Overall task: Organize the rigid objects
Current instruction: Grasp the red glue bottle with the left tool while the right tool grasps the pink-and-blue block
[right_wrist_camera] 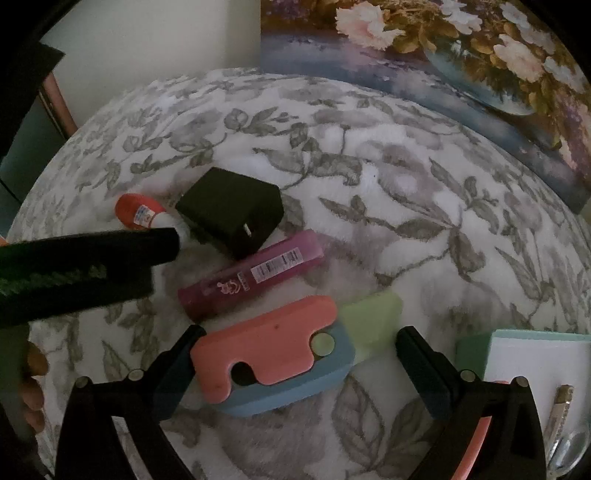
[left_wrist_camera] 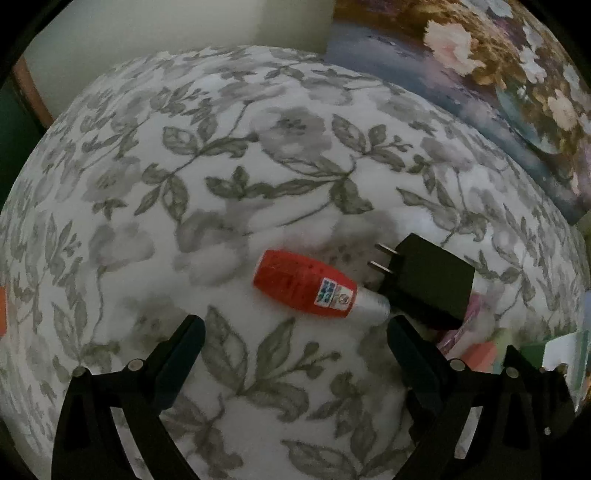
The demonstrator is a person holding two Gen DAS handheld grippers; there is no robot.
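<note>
Both tongs released: left tongs [left_wrist_camera: 295, 328] before red tube [left_wrist_camera: 304, 282] touching black charger [left_wrist_camera: 430, 282]; right tongs [right_wrist_camera: 301, 341] astride pink-blue block [right_wrist_camera: 271, 352]; label text unreadable.

The light is dim and flat, and colours read muted in both views. The surface is covered by a fuzzy white cloth [left_wrist_camera: 258, 177] printed with grey leaves, stems and pale grey blossoms; whether a desk or a bed lies under it cannot be told. Behind its far edge stands a plain off-white wall [left_wrist_camera: 177, 26]. Leaning against that wall on the right is a floral painting [right_wrist_camera: 461, 48] showing white and pink flowers in a bluish vase on a purple-blue ground, its lower edge touching the cloth. At far left a reddish-brown wooden strip [right_wrist_camera: 59, 107] runs upright beside a dark teal panel [right_wrist_camera: 26, 147].
</note>
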